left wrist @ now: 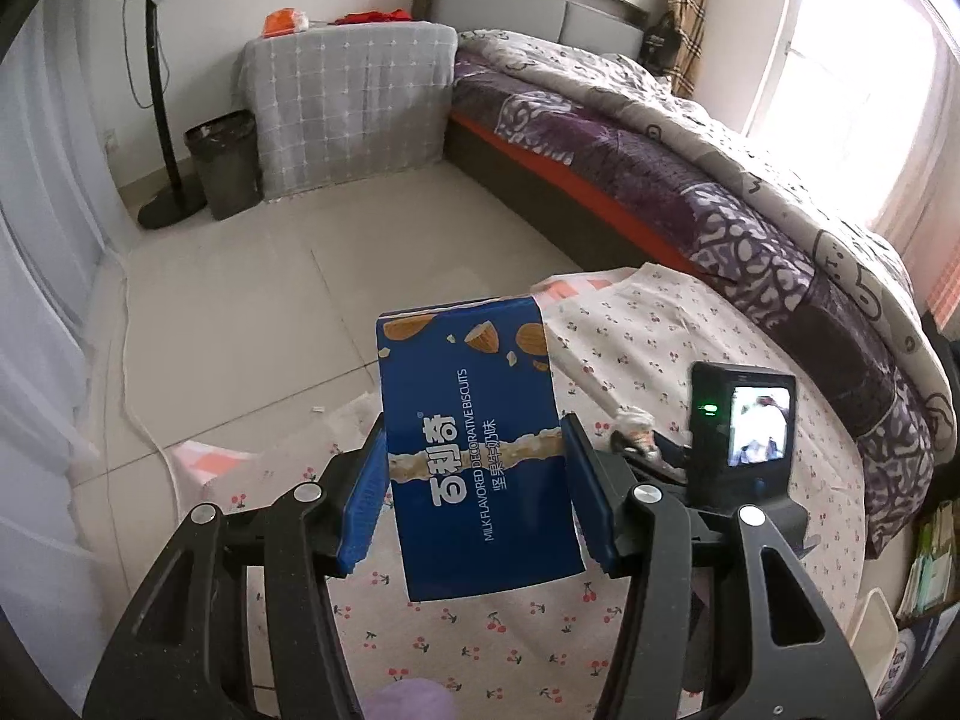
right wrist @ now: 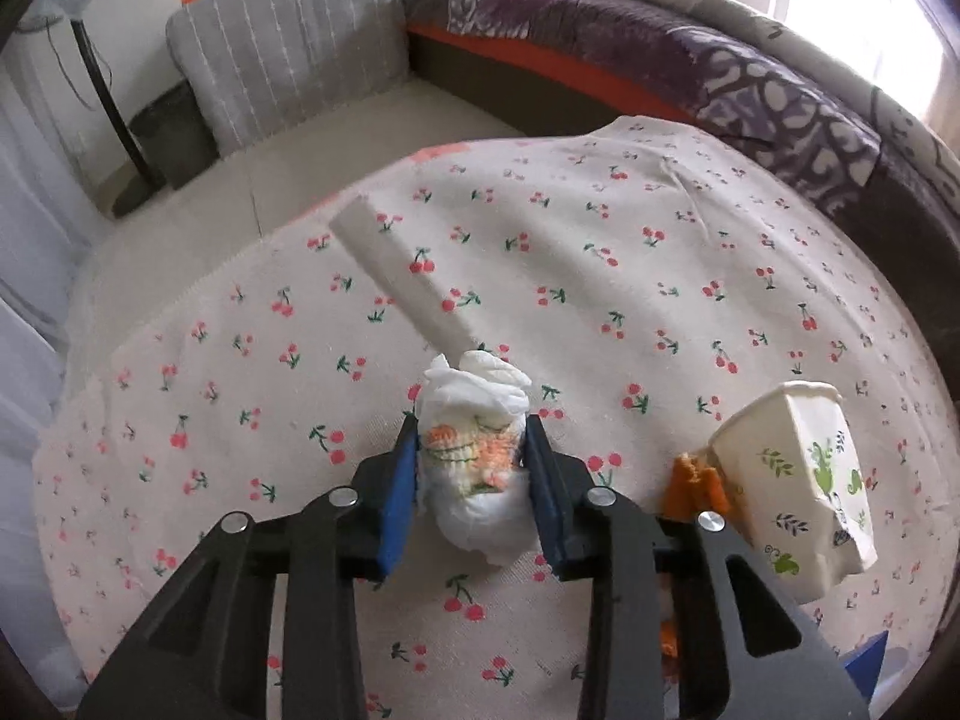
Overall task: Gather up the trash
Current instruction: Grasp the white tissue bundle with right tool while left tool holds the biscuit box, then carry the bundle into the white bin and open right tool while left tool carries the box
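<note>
the biscuit box (left wrist: 480, 456) looks like glossy printed cardboard, smooth and blue. the wad of tissue (right wrist: 477, 456) is soft crumpled paper, matt white with an orange and green print. the paper cup (right wrist: 798, 480) is matt, creased and dented. the tablecloth (right wrist: 600, 276) is woven cloth with a slightly rough, dull surface. each gripper has matt black plastic arms, shiny metal rivets and blue pads (right wrist: 397, 498) of a dull rubbery look.

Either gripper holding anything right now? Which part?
Left gripper clamps the blue biscuit box across its long sides, near mid-length. Right gripper pinches the crumpled tissue wad around its middle.
</note>
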Demonstrator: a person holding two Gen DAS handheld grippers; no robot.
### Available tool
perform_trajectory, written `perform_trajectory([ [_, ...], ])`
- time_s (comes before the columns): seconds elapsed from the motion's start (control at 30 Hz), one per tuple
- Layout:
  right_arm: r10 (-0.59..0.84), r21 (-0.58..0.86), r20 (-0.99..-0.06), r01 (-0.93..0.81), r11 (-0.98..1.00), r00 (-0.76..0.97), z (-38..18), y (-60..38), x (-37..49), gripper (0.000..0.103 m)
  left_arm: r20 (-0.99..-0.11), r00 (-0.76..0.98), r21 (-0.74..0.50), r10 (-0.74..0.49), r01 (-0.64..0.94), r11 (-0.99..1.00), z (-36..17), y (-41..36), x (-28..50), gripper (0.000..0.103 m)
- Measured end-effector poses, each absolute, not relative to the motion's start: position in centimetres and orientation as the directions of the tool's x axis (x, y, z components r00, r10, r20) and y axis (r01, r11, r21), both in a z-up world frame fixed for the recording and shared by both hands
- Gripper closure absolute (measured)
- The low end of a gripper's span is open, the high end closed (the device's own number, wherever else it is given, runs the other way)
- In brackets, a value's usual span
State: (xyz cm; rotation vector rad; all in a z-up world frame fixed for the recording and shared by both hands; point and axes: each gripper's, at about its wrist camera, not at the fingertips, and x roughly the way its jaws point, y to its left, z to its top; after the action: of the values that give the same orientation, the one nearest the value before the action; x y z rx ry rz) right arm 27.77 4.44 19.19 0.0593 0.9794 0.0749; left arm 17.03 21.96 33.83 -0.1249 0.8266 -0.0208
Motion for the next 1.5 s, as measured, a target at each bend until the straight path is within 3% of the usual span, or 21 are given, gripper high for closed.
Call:
perform_trajectory([
  [0.57,0.049,0.098,-0.705,0.029,0.995,0.707,28.2,-0.8,19.4,0.069,-0.681,0.726,-0.078,-0.09,0.051,0.996,34.8,17.5,14.8,0.051],
  [1.5,-0.117,0.179,-0.666,0.31,0.934,0.736,29.3,-18.2,2.8,0.069,-0.692,0.677,0.009,-0.249,0.353,0.936,31.4,1.1,10.0,0.051],
])
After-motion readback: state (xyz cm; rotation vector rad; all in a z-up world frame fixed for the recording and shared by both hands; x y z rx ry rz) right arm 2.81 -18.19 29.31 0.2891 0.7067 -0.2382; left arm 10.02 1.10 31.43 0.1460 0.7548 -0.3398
